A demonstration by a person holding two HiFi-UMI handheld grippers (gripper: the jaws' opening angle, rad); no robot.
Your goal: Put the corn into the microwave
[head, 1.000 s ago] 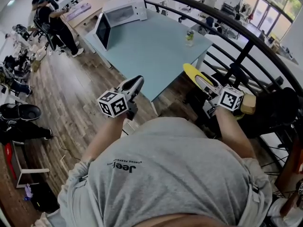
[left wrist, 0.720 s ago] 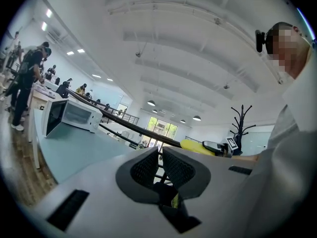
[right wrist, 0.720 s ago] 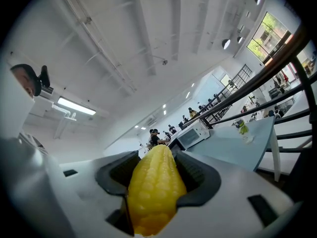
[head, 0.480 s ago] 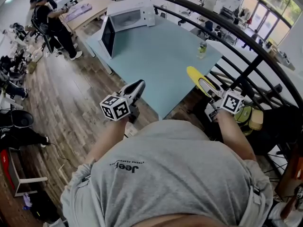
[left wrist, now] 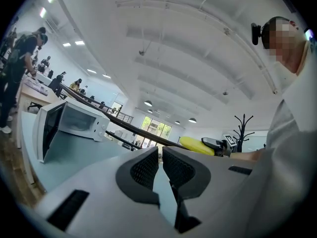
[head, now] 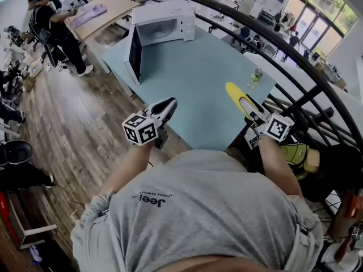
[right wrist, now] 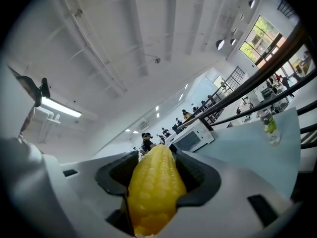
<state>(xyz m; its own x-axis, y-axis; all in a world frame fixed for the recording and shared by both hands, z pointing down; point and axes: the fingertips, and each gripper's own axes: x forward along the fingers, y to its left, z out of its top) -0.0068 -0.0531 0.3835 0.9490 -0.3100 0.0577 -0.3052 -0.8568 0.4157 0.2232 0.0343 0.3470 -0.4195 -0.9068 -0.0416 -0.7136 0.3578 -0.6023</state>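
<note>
Only the right gripper view shows us kernels on the corn [right wrist: 153, 197], clamped in the right tool [right wrist: 156, 158]. The left tool [left wrist: 160, 155] is nearly closed, empty.

The person's grey shirt [head: 215, 214] bears the word "Jeep", seen upside down; the smaller print is unreadable.

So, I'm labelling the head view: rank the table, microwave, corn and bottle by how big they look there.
1. the table
2. the microwave, door open
3. the corn, nearest the camera
4. the bottle, smallest, but it stands farther off, so its real size against the corn is unsure
</note>
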